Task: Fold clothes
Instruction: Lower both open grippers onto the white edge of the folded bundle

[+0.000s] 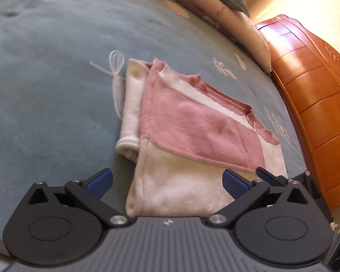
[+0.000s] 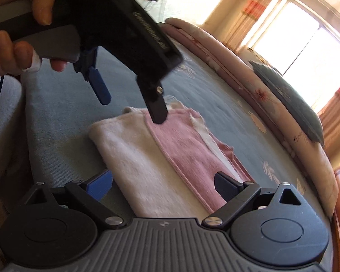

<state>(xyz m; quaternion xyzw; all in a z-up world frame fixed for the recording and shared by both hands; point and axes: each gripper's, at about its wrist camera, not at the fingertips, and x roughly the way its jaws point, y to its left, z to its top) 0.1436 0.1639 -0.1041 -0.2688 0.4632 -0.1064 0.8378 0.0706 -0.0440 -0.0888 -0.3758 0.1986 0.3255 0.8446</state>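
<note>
Folded pink and cream fleece garment lies on blue-green embroidered bed cover; both claws gape empty, wooden dresser beside.

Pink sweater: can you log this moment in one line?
pink sweater folded on bed | left gripper open | right gripper open

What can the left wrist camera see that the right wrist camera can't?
Only the left wrist view shows the white sleeve sticking out beside the folded pink and white sweater, and the orange wooden dresser.

Only the right wrist view shows the person's hand holding the left gripper above the sweater, plus the bright window and striped curtains.

Both show the sweater lying on the blue-green bedspread, the pillows, and an open gripper: the left gripper in its own view, the right gripper in its own.
</note>
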